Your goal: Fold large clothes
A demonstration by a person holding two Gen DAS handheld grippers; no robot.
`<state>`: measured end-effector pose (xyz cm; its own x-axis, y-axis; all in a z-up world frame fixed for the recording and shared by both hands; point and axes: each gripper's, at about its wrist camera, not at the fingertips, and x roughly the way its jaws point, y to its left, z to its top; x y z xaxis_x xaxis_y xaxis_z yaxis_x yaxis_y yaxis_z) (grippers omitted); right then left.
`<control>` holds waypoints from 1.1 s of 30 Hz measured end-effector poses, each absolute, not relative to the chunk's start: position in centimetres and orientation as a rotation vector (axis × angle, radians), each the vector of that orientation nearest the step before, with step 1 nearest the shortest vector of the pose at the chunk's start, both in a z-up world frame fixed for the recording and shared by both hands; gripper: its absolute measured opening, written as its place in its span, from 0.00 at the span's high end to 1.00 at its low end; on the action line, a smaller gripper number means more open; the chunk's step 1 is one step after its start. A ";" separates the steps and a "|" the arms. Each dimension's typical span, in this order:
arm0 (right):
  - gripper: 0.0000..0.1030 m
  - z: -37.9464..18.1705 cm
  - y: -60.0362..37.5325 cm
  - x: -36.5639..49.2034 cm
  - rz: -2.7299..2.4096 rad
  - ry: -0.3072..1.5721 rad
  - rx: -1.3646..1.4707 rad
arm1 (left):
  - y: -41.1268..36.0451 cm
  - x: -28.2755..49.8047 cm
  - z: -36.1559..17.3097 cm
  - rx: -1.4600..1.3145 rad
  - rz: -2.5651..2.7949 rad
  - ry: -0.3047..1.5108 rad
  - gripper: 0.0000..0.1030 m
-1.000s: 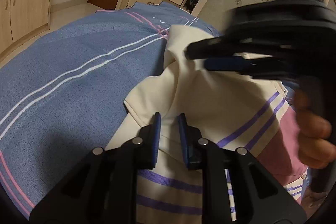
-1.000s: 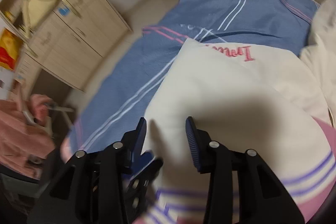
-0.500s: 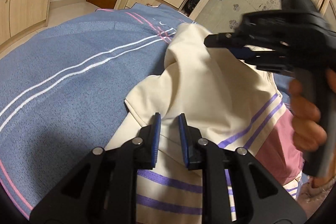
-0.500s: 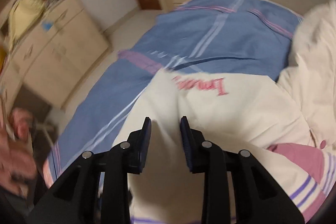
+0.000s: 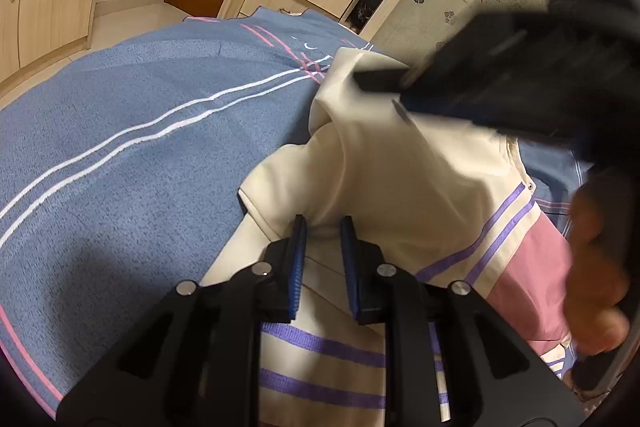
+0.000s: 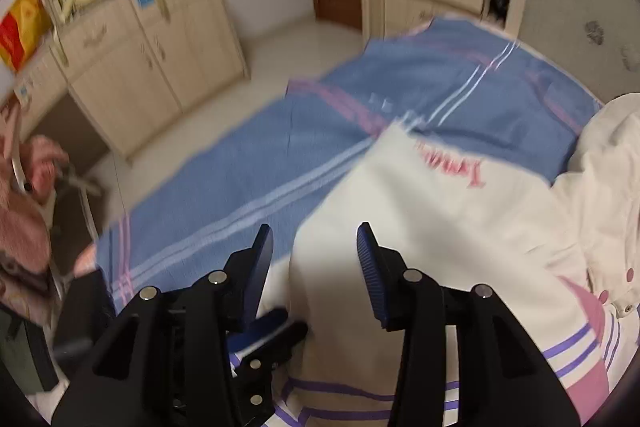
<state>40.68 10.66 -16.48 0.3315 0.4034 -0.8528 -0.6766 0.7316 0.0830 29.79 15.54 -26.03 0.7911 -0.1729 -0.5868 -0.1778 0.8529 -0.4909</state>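
Cream jacket [image 5: 400, 179] spread on blue bedspread [image 5: 140, 147].
Left gripper [image 5: 323, 227] jaws narrow, pinching cream fabric between; right gripper [image 6: 316, 239] jaws wide, jacket ahead.

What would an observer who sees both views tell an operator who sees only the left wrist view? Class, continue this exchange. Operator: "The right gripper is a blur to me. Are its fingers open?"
Observer: Yes. The right gripper has its fingers wide apart, with nothing held between them.
Operator: Is anything printed on the jacket?
Observer: Yes. Pink lettering runs near the far edge of the jacket. It is too blurred to read.
Operator: Is anything else on the bed?
Observer: A second cream garment lies at the right, on the blanket.
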 end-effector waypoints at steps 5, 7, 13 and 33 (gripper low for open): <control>0.52 -21.5 11.9 46.3 0.552 1.019 -0.364 | 15.7 29.8 -26.0 -0.562 0.006 0.662 0.81; 0.48 -22.2 11.6 48.0 0.555 1.042 -0.306 | 15.8 29.9 -26.2 -0.570 0.012 0.669 0.81; 0.48 -18.2 6.1 44.2 0.641 0.966 -0.153 | 15.8 30.1 -26.1 -0.563 0.017 0.677 0.81; 0.32 -20.7 -17.7 34.3 0.196 1.042 -0.131 | 15.1 30.7 -25.8 -0.542 0.036 0.692 0.81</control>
<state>34.29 -17.74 -20.71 0.4894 0.0992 -0.8664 -0.2228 0.9748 -0.0143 30.66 15.11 -25.83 0.7750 -0.1439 -0.6153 -0.2076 0.8617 -0.4630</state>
